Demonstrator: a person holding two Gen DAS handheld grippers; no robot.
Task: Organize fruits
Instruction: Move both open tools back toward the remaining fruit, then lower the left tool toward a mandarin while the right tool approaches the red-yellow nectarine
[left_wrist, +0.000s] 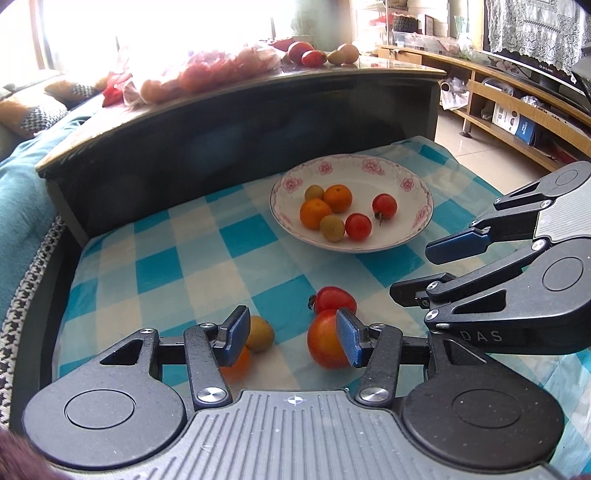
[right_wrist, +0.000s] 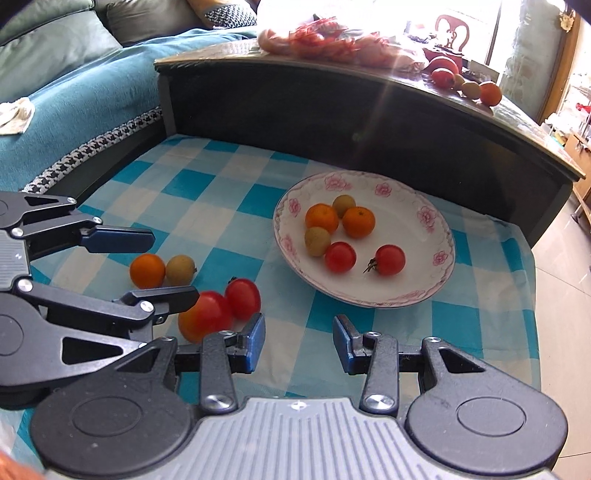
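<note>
A white plate with a pink flower rim (left_wrist: 417, 236) (right_wrist: 436, 280) sits on the blue checked cloth and holds two oranges, two longans and two small tomatoes. On the cloth lie a large tomato (left_wrist: 325, 345) (right_wrist: 203, 319), a small tomato (left_wrist: 334, 299) (right_wrist: 243, 298), a longan (left_wrist: 260, 332) (right_wrist: 180, 270) and an orange (left_wrist: 236, 363) (right_wrist: 147, 270). My left gripper (left_wrist: 293, 338) (right_wrist: 166, 262) is open low over these loose fruits, empty. My right gripper (right_wrist: 299, 341) (left_wrist: 424, 269) is open and empty, just right of the loose tomatoes.
A dark raised table edge (left_wrist: 236, 122) (right_wrist: 351, 107) walls the far side, with bagged fruit (left_wrist: 207, 70) and loose fruit (right_wrist: 465, 83) on top. A teal sofa (right_wrist: 85, 96) lies left. The cloth drops off at the right toward the tiled floor (right_wrist: 565, 295).
</note>
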